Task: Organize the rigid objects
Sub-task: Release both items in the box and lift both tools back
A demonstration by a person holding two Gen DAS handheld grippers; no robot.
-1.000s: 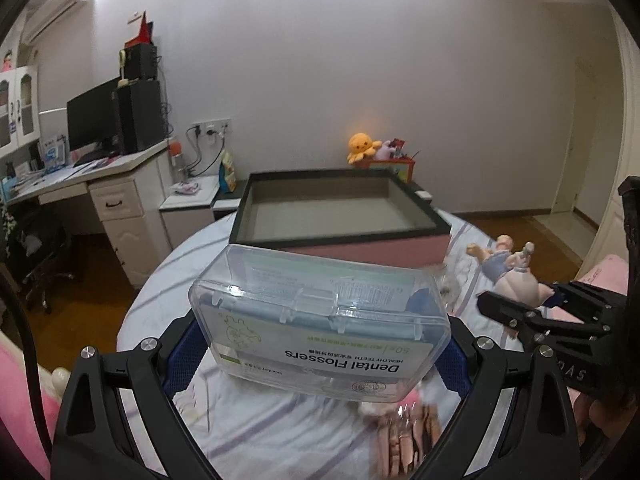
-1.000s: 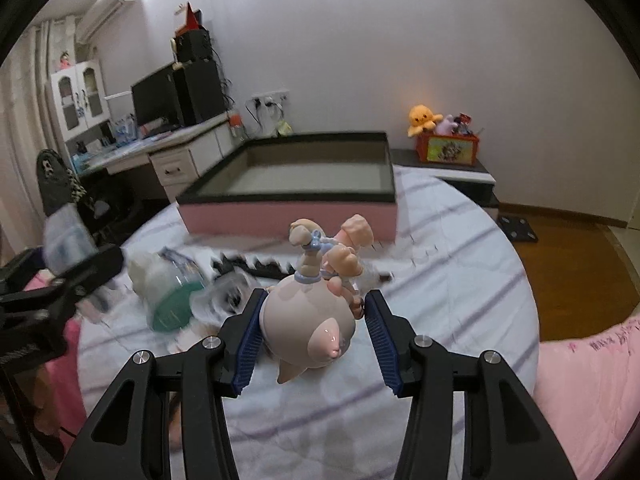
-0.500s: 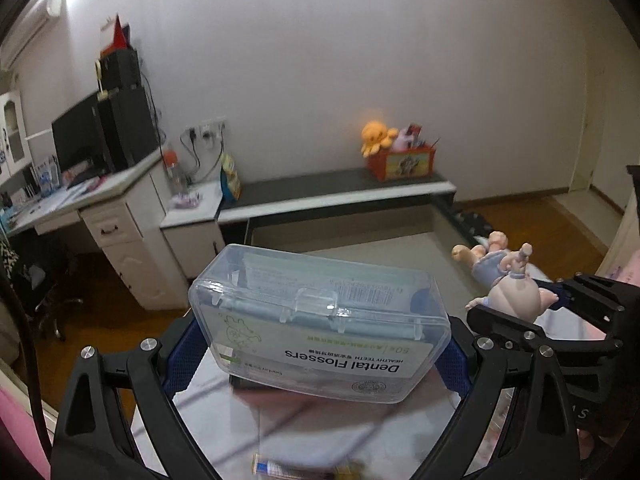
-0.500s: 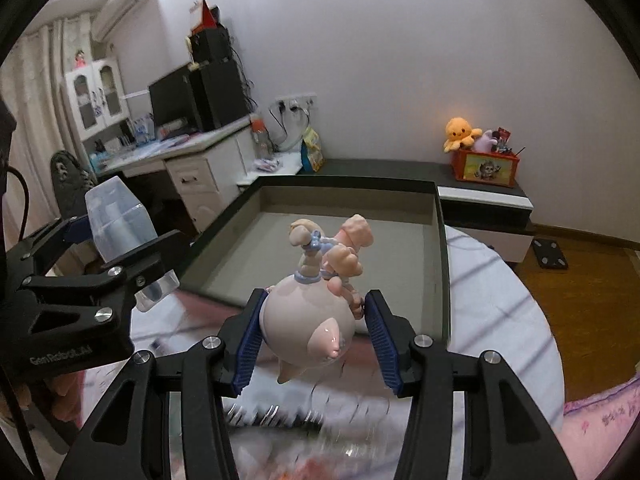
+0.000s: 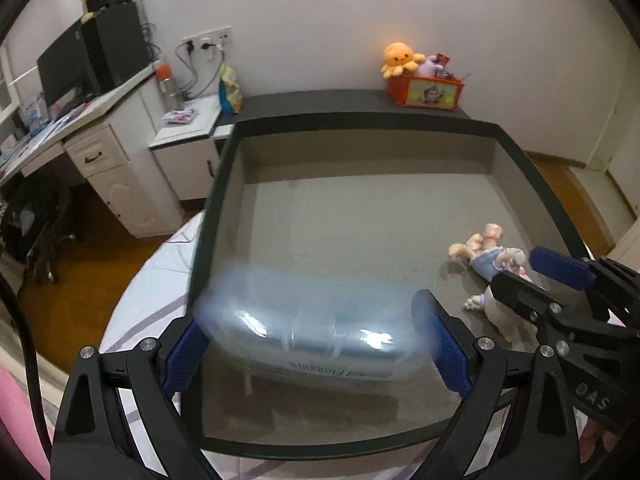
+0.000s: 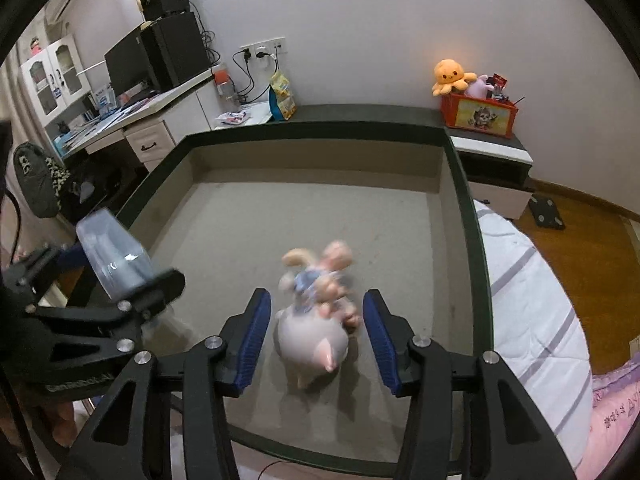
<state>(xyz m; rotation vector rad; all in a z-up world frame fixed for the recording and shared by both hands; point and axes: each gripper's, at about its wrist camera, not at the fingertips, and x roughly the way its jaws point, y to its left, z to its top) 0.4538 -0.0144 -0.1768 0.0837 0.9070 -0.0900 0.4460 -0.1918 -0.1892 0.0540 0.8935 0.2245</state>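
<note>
White walls, a desk [image 5: 80,120] at upper left and a toy-filled orange bin [image 6: 478,114] at upper right frame the scene; filling the middle of both views is a large dark-rimmed tray [image 5: 216,216] with a bare grey floor.

The left gripper [image 5: 312,344] hangs over the tray's lower left part with a clear floss box [image 5: 312,332], blurred, between its blue pads; a gap seems to show on each side, so it looks let go.

The right gripper [image 6: 316,340] at lower centre stands with daylight on both sides of a pig figurine [image 6: 312,336], also blurred: released, not clenched.

Judging by this, the step in hand is dropping both items into the tray. Next, both grippers probably need to lift clear without knocking either piece.
</note>
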